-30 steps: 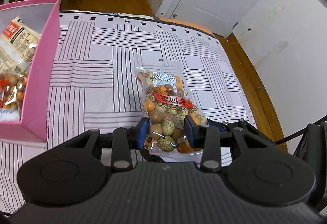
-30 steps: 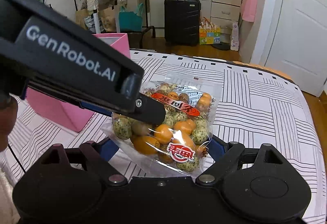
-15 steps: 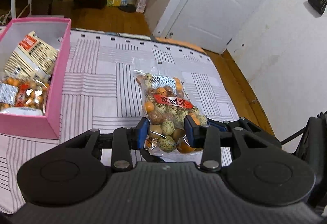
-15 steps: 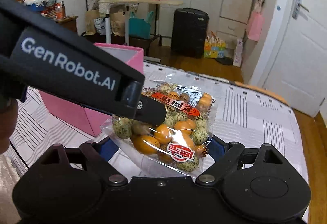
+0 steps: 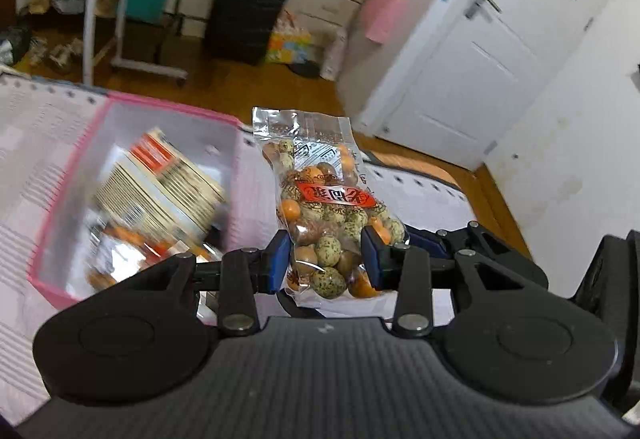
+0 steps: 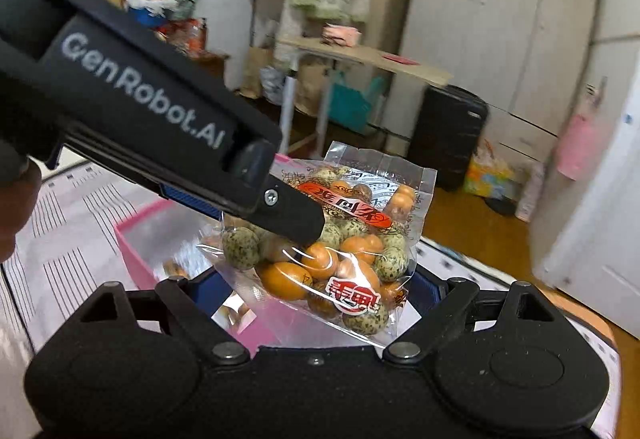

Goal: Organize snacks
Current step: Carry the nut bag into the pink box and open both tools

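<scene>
Snack bag (image 5: 328,215) rising off bed (image 5: 24,175) since earlier frame, now swinging left toward pink box (image 5: 60,239). Left hand-held gripper (image 5: 326,259) clamping bag's near end, carrying it airborne. Right hand-held gripper (image 6: 308,291) spreading apart beneath bag, likely guarding against drop.

Packets inside the pink box (image 5: 60,199) looking blurry in the left wrist view, left gripper (image 6: 280,215) covering the near left side of the snack bag (image 6: 340,239), right gripper (image 6: 316,291) fingertips hiding behind that bag
</scene>
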